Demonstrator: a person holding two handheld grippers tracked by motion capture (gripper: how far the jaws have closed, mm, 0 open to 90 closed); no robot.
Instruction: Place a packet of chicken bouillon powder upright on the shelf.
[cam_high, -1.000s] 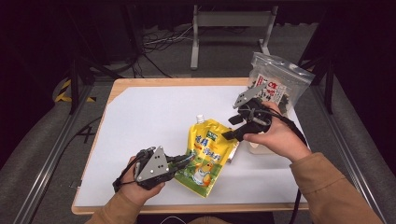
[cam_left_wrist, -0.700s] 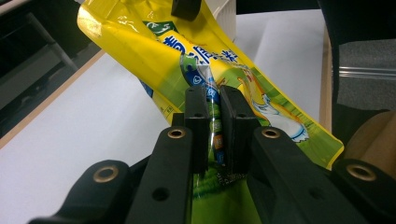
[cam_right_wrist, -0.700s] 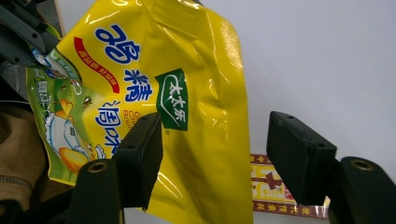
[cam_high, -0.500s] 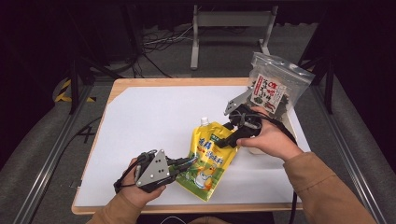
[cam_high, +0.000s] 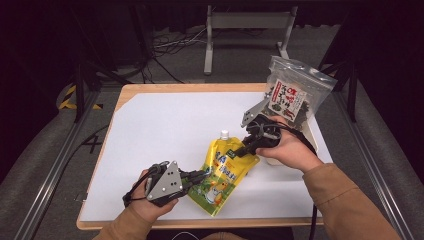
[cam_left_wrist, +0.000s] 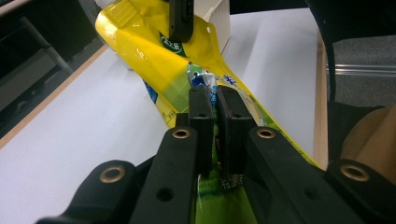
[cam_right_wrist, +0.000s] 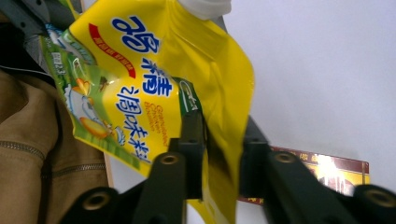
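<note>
So both claws are on the same yellow pouch (cam_high: 223, 170) here. The left claw (cam_high: 200, 176) is clamped on the pouch's lower green part; in the left gripper view its two black pads (cam_left_wrist: 201, 116) sit nearly together with the printed film pinched between them. The right claw (cam_high: 242, 150) has just been closing, and its jaws now grip the pouch's upper side edge, one on the printed face and one behind, with the yellow film folded between them in the right gripper view. That puts the pouch stretched between the two claws, over the white table (cam_high: 165, 130), white spout cap (cam_high: 225, 134) pointing away from the person.

Writing on the pouch: big blue Chinese characters on the yellow, reading 鸡精 as far as I can make out, then smaller blue 调味料 below, plus a line of tiny Latin letters too small to read. There's a red banner above the blue characters and a small green logo patch by the right claw's jaw.

Just behind the right claw stands a clear zip bag (cam_high: 295, 95) of dark stuff with a red and white label in Asian script I can't read. A reddish packet (cam_right_wrist: 336, 172) lies on the table right beside that claw.
</note>
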